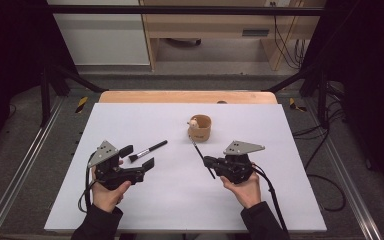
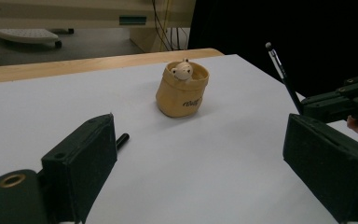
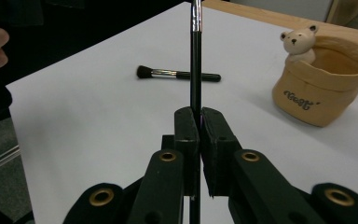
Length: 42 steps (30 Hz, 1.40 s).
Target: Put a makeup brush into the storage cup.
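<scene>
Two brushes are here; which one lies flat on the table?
The short brush with the black bristle head, beside the open left gripper. The thin long brush is clamped in the right gripper.

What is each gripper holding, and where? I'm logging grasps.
Right gripper clamps a thin black brush low on its handle; left gripper is open, holding nothing.
</scene>
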Tool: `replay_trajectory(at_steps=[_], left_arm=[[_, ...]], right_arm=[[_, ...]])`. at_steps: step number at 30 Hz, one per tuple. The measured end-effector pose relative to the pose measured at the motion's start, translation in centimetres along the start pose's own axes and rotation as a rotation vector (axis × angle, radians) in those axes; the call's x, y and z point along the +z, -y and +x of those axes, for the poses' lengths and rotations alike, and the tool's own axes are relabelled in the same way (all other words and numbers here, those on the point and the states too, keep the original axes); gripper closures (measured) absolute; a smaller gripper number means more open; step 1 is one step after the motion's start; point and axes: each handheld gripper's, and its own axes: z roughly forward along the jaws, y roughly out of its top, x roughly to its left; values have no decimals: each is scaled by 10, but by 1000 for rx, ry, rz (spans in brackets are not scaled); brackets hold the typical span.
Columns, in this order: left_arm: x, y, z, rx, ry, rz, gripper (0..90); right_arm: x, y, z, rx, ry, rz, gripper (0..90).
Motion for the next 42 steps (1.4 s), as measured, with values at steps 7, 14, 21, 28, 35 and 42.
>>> replay_trajectory(at_steps=[7,14,21,28,35,42], left_arm=[[14,-3,-8,-18,16,-12,95],[26,-5,-19,-31,50,-23,107],[33,-4,-25,-42,62,-36,123],[39,-5,-30,-73,85,-56,145],[45,-5,-37,-101,108,-72,195],[52,-4,-42,-144,132,-72,271]], right_arm=[[4,0,7,-1,-23,-8,858],[6,1,12,-1,-27,-31,858],[7,0,16,2,-37,-50,858],[9,0,19,-2,-39,-52,858],[9,0,23,-8,-43,-60,858],[10,-1,27,-12,-48,-73,858]])
